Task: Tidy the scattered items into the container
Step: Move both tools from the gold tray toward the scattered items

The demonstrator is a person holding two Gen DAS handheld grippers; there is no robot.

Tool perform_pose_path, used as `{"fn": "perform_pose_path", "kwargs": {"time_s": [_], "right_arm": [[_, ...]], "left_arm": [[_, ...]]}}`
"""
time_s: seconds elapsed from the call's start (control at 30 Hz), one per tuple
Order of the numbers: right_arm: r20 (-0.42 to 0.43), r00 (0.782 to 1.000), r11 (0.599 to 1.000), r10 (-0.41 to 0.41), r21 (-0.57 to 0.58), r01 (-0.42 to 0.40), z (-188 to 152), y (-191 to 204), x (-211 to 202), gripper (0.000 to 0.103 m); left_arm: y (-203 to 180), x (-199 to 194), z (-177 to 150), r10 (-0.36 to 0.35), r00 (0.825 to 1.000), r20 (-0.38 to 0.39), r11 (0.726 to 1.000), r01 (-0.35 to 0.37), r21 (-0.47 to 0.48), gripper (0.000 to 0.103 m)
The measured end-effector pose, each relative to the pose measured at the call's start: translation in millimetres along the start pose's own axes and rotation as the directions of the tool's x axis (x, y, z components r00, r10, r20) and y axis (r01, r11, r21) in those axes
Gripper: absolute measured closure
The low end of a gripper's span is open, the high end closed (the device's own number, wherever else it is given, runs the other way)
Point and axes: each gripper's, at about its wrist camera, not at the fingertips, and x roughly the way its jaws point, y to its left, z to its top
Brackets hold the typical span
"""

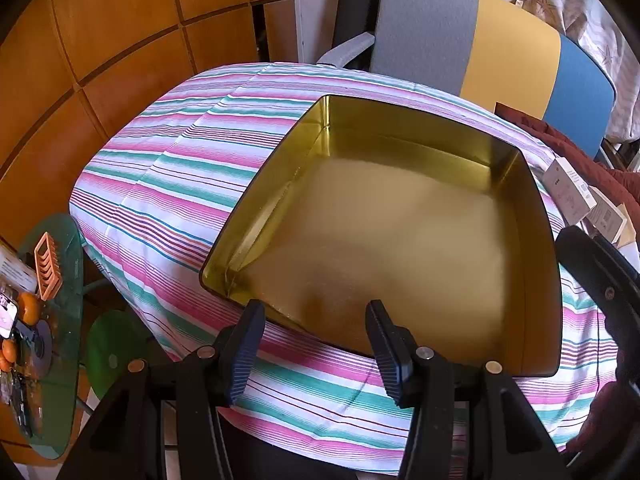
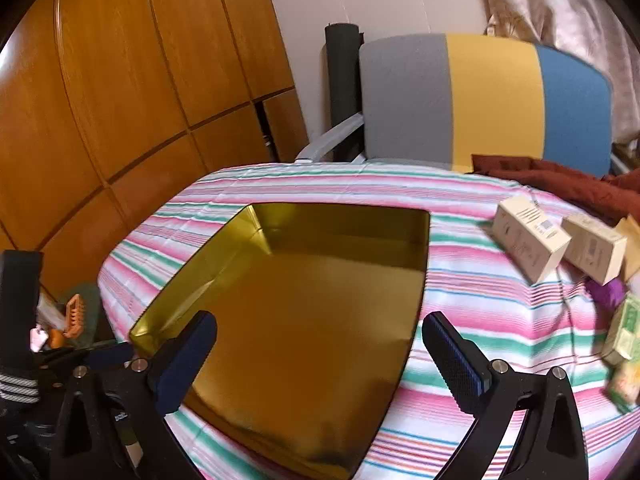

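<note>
the gold tin point(image 2: 304, 320) sits open and bare on the striped tablecloth point(image 2: 480, 300), nothing inside it in either view, so the tidying looks to be at its very start. the left gripper point(image 1: 316, 344) hovers over the tin's near rim with its jaws apart and nothing between them; the right gripper point(image 2: 320, 360) hangs above the tin's near corner, jaws spread wide and likewise bare. the scattered items lie to the right of the tin, clear of its wall: two pale cartons point(image 2: 528, 240) side by side near the far right, a purple object point(image 2: 606, 294) just below them, and a green-printed box point(image 2: 624, 332) blurred at the frame edge. a dark red cloth point(image 2: 560, 184) bunches behind them, and a grey, yellow and blue chair point(image 2: 492, 100) stands beyond the table. the next move probably falls to the right gripper: swing right toward the nearest carton, line the jaws across its narrow faces, then close and carry it over the rim.
</note>
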Motion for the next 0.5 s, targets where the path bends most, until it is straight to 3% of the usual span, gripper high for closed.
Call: {"fn": "perform_pose_path", "kwargs": {"time_s": [0.5], "right_arm": [[0.006,0.999,1.000,-0.031,0.001,0.031,-3,-11,-6,0.000]], "left_arm": [[-12,-1,-3,0.000,1.000,-0.008,1.000,0.000,0.024,0.050]]}}
